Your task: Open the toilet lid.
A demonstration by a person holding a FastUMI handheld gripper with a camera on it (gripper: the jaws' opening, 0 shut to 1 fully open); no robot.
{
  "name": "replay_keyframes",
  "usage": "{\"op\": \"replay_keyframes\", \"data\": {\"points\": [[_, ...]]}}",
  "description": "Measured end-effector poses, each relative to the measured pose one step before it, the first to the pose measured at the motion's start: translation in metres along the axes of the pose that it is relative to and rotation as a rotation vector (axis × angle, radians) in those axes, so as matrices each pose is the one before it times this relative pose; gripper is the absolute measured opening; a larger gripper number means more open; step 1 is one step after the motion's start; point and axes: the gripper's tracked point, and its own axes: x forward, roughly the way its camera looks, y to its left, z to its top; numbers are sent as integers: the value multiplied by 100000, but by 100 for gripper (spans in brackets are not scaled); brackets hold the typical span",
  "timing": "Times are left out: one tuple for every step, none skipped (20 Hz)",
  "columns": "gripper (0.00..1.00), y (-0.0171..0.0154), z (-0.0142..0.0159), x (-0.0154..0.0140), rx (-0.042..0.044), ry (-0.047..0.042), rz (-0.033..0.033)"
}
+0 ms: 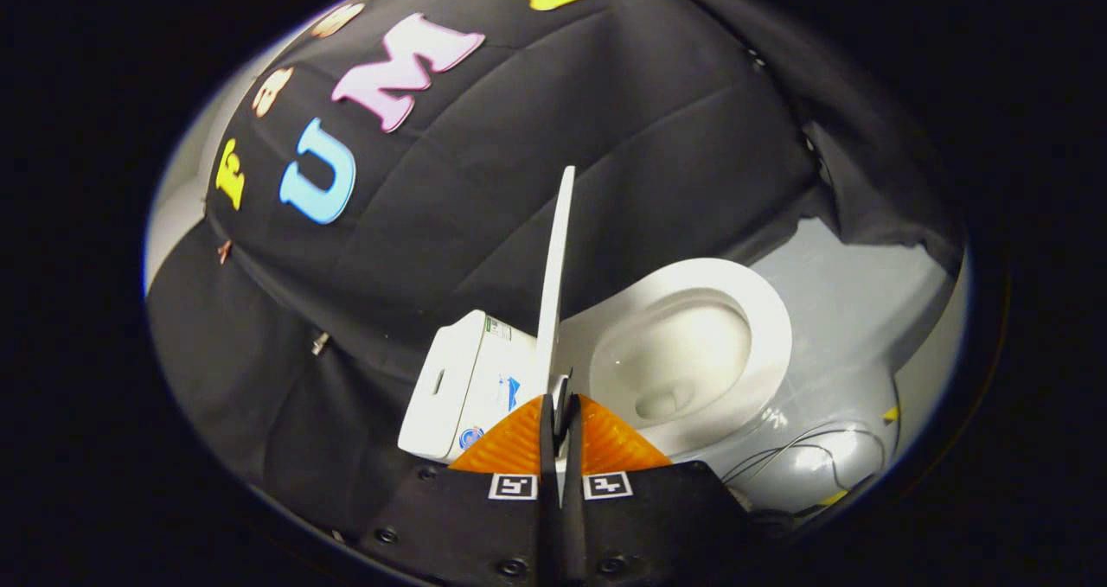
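Gripper (560,414) fingers pinch the edge of the toilet lid (555,284), which stands raised edge-on between tank (458,388) on the left and open bowl (692,354) on the right — held so, I judge, to swing it back.

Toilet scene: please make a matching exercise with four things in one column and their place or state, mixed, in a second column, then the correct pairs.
Things:
1. toilet lid
2. toilet seat
3. tank
4. cables

States or places:
A. on the floor beside the bowl
B. raised on edge, pinched between the fingers of the tool
C. behind the lid, against the black cloth
D. lying flat around the open bowl

Pairs: 1-B, 2-D, 3-C, 4-A
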Motion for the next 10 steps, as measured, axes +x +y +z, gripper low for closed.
{"op": "replay_keyframes", "data": {"points": [[5, 545, 113, 66, -3416, -492, -1289], [5, 412, -24, 47, -3203, -681, -1587], [5, 314, 215, 65, -4452, -1035, -1723], [5, 788, 24, -73, -5312, -837, -1548], [5, 822, 251, 94, -5576, -955, -908], [5, 725, 93, -89, -3943, -940, -139], [5, 663, 257, 99, -3261, -731, 48], [5, 706, 204, 90, -2464, -783, 299], [5, 691, 316, 44, -2096, -700, 422], [5, 788, 212, 52, -2151, -825, 485]]}}
